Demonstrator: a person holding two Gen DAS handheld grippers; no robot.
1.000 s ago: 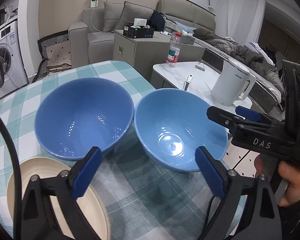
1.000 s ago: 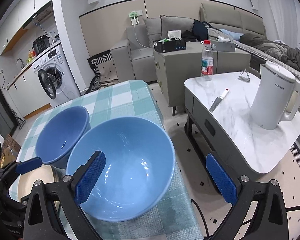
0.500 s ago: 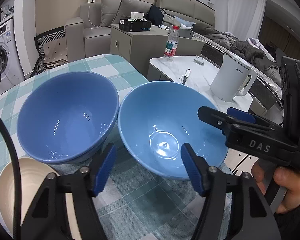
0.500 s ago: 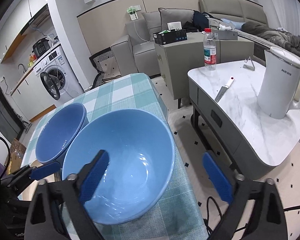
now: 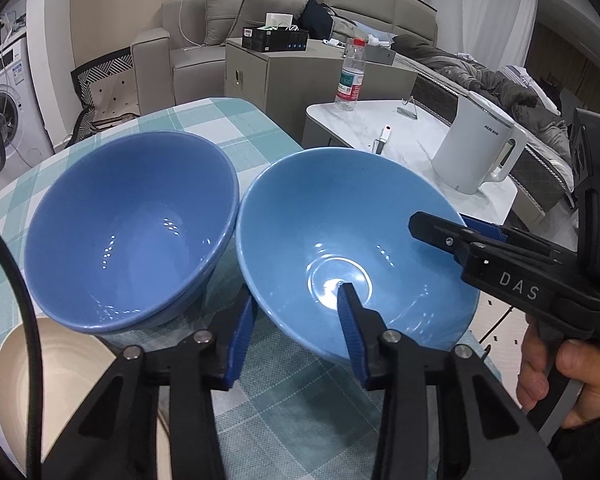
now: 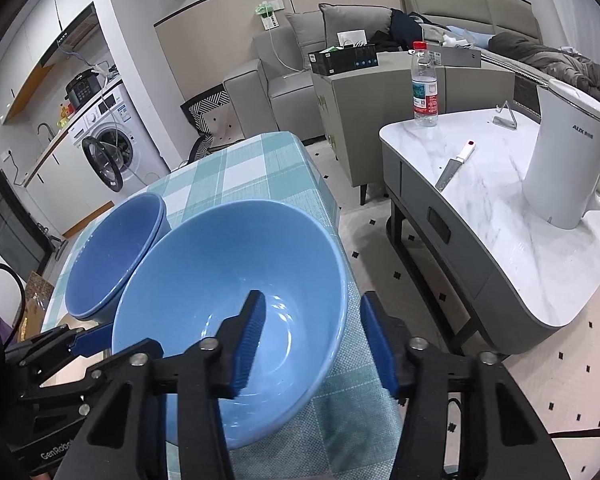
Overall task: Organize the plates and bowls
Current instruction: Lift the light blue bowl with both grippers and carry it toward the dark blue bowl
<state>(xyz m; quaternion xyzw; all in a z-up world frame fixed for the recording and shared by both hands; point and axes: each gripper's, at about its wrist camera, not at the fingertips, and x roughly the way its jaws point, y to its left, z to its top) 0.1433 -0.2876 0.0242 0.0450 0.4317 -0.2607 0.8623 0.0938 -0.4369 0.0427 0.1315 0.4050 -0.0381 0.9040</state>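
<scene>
A light blue bowl [image 5: 340,240] [image 6: 228,304] sits at the table's right edge. My left gripper [image 5: 296,336] straddles its left rim, one finger inside and one outside, nearly closed on it. My right gripper [image 6: 312,344] straddles the right rim the same way; it shows in the left wrist view [image 5: 460,236]. A darker blue bowl [image 5: 128,232] [image 6: 112,252], which looks like two stacked, stands just left of it. A cream plate [image 5: 60,392] lies at the near left.
The table has a green checked cloth [image 5: 284,412] [image 6: 260,168]. To the right stands a low marble table [image 6: 512,220] with a white kettle [image 6: 572,160], a knife [image 6: 454,168] and a water bottle [image 6: 424,84]. Sofa and washing machine stand behind.
Both grippers have moved in onto the light blue bowl and narrowed from wide open to straddling its rim on opposite sides. The bowls have not visibly shifted.
</scene>
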